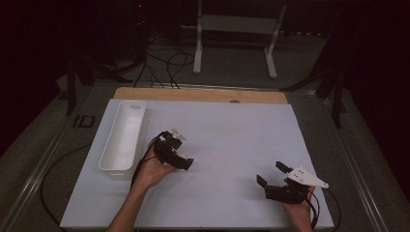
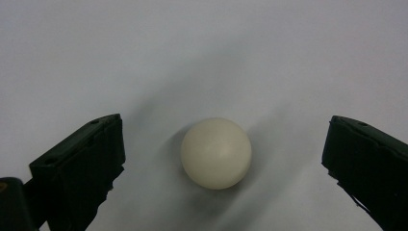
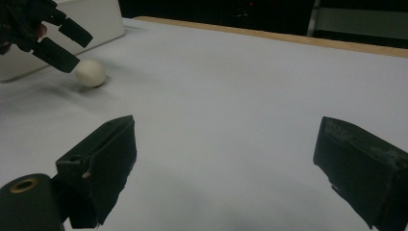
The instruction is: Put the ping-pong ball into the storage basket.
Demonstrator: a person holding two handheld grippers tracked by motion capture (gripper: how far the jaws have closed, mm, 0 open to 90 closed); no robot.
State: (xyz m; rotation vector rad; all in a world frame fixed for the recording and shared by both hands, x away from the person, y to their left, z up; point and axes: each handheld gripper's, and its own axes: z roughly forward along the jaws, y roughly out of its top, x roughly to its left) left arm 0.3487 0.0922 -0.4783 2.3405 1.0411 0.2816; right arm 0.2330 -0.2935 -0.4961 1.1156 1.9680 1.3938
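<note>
Ball sits on the white table, centred between the left gripper's jaws. Jaws spread wide, clear gap each side, no contact. Seen from the right gripper view, the ball is just beside the left gripper's tips, with the bin close behind. Bin runs along the table's left edge. Right gripper is well apart at the near right, jaws spread, holding nothing.
</note>
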